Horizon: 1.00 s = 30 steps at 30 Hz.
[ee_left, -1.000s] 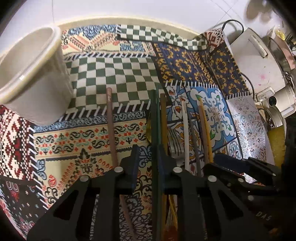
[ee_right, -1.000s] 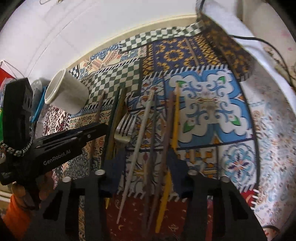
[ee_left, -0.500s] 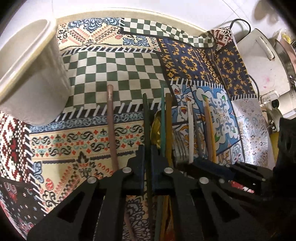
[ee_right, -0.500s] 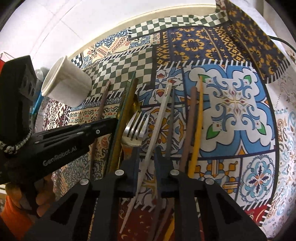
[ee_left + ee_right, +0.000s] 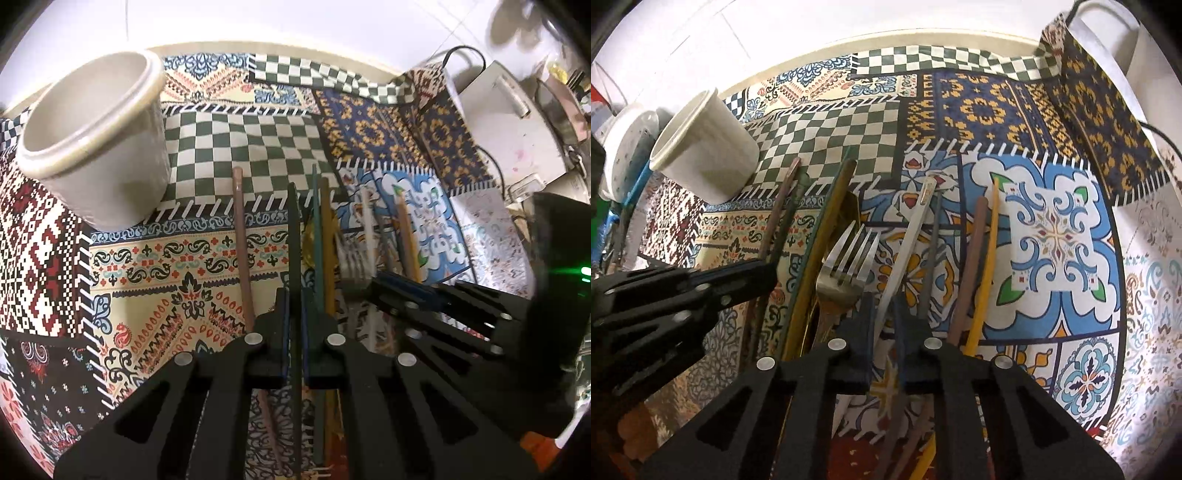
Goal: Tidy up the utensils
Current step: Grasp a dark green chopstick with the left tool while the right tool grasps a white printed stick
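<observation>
**Inspector:** Two views to record. Left wrist first. What does the left gripper [image 5: 293, 325] hold?

**Assistant:** Its jaws are drawn nearly together on a dark chopstick [image 5: 293, 236], which runs straight out between the pads and ahead over the patterned cloth [image 5: 155, 266]. A brown chopstick [image 5: 242, 251] lies just left of it, outside the jaws. A teal one [image 5: 316, 229] and an ochre one [image 5: 325, 236] lie just to the right, also outside.

**Inspector:** Why grip so far back on the stick?

**Assistant:** My judgement: held along the finger axis, the stick can be pointed into the white cup [image 5: 96, 140], which stands ahead to the left and looks empty. I take the cup for the destination.

**Inspector:** Right wrist view.

**Assistant:** The right gripper [image 5: 884, 328] is likewise almost closed, pinching a pale silver-coloured chopstick [image 5: 908, 236] that slants up and right from the pads. The fork [image 5: 846, 266] lies just left of it, tines forward, not gripped. A grey stick [image 5: 932, 258], a brown one [image 5: 971, 258] and a yellow one [image 5: 990, 251] lie to the right, loose on the cloth.

**Inspector:** And the utensils overall?

**Assistant:** All lie roughly parallel in a row, between and around the two grippers. The cup appears upper left in this view [image 5: 705, 147], well apart from the right-hand sticks. Whether either gripped stick is clear of the cloth, I cannot tell.

**Inspector:** Risk?

**Assistant:** Thin sticks may pivot in the pads; neighbours lie close.
</observation>
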Each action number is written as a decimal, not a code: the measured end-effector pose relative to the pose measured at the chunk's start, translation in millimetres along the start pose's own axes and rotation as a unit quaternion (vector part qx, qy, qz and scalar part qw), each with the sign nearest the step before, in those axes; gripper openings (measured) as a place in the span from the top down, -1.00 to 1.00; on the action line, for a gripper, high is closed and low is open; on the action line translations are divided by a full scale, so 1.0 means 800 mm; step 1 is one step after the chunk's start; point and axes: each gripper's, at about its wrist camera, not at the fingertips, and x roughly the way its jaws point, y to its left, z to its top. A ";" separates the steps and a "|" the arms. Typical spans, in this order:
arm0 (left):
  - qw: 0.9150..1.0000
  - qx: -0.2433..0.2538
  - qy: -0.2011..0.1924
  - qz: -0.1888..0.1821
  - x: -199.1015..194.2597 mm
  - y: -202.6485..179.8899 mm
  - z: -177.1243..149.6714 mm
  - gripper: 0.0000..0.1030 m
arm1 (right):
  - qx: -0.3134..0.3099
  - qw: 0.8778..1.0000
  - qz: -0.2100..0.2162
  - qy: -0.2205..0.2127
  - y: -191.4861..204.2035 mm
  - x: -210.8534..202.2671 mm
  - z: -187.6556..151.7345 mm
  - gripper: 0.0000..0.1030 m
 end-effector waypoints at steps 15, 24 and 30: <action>0.999 0.014 -0.051 -0.010 -0.063 -0.014 -0.015 0.92 | 0.027 0.999 0.023 -0.028 -0.002 -0.020 -0.006 0.89; 0.996 0.023 -0.082 -0.012 -0.104 -0.021 -0.035 0.92 | 0.031 0.998 0.026 -0.056 0.004 -0.062 -0.025 0.89; 0.994 0.032 -0.106 -0.011 -0.135 -0.024 -0.049 0.93 | 0.023 0.994 0.022 -0.108 0.014 -0.111 -0.033 0.89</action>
